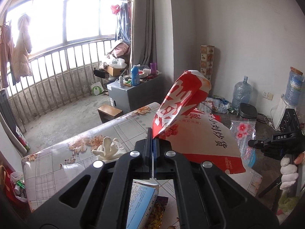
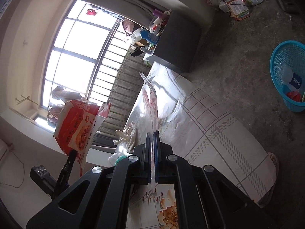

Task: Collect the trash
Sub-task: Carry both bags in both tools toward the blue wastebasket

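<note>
Two views. Left wrist: left gripper (image 1: 152,133) fingers clenched on the creased corner of a red-and-white printed snack bag (image 1: 183,103), raised above the floral surface (image 1: 80,141). Right wrist: right gripper (image 2: 152,135) fingers clamp a clear plastic bag (image 2: 151,99), red-printed, edge-on above the surface.

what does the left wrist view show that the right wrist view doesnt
Only the left wrist view shows the big blue water jug on the floor by the wall, and a blue-and-white printed booklet under the left gripper.

Only the right wrist view shows the turquoise plastic mesh basket on the floor holding a Pepsi bottle.

Both show the red-and-white paper snack bag shut in the left gripper, the clear zip bag shut in the right gripper, the cream rubber glove and the floral tablecloth.
</note>
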Motion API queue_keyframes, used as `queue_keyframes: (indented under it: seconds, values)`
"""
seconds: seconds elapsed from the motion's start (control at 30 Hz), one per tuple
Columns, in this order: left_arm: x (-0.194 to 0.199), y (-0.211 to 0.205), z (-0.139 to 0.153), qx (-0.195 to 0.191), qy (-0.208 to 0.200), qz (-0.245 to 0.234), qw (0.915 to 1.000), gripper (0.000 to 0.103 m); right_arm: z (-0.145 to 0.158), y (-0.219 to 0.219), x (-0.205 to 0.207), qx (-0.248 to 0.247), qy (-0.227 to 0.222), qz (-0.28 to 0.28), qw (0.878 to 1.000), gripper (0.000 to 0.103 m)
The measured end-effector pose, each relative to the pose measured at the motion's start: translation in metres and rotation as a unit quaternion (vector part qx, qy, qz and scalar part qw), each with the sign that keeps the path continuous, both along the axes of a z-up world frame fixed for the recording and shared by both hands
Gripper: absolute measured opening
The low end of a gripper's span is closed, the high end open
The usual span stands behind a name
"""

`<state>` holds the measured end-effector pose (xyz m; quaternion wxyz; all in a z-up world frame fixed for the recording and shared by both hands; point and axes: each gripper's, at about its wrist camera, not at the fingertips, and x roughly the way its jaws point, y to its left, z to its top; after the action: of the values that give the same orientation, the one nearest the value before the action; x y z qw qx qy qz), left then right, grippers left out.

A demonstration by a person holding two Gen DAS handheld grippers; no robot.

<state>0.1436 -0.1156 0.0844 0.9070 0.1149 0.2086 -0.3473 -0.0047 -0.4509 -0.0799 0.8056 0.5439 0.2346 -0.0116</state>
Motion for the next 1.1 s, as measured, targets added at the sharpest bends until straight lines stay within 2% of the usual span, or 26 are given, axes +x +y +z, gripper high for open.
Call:
queue_keyframes:
  seconds: [0.27, 0.53, 0.77, 0.87, 0.97, 1.1]
  values:
    - [-0.024, -0.083, 0.008, 0.022, -0.015, -0.082, 0.9963, 0.000, 0.003, -0.039, -0.046, 0.003, -0.024, -0.083, 0.996, 0.003]
    - [-0.050, -0.180, -0.003, 0.070, -0.027, -0.167, 0.9831, 0.000, -0.016, -0.082, -0.103, 0.016, -0.028, -0.159, 0.987, 0.003]
    - [-0.058, -0.270, -0.044, 0.130, 0.000, -0.237, 0.9628, 0.000, -0.033, -0.116, -0.144, 0.010, -0.005, -0.234, 0.972, 0.003]
    - [-0.063, -0.307, -0.066, 0.156, -0.001, -0.262, 0.9523, 0.000, -0.045, -0.131, -0.159, 0.007, 0.013, -0.266, 0.964, 0.003]
    - [-0.070, -0.344, -0.090, 0.186, -0.009, -0.291, 0.9385, 0.000, -0.061, -0.151, -0.170, 0.013, 0.029, -0.293, 0.956, 0.003]
    - [-0.078, -0.401, -0.132, 0.244, -0.001, -0.331, 0.9113, 0.000, -0.083, -0.174, -0.175, 0.013, 0.057, -0.319, 0.946, 0.003]
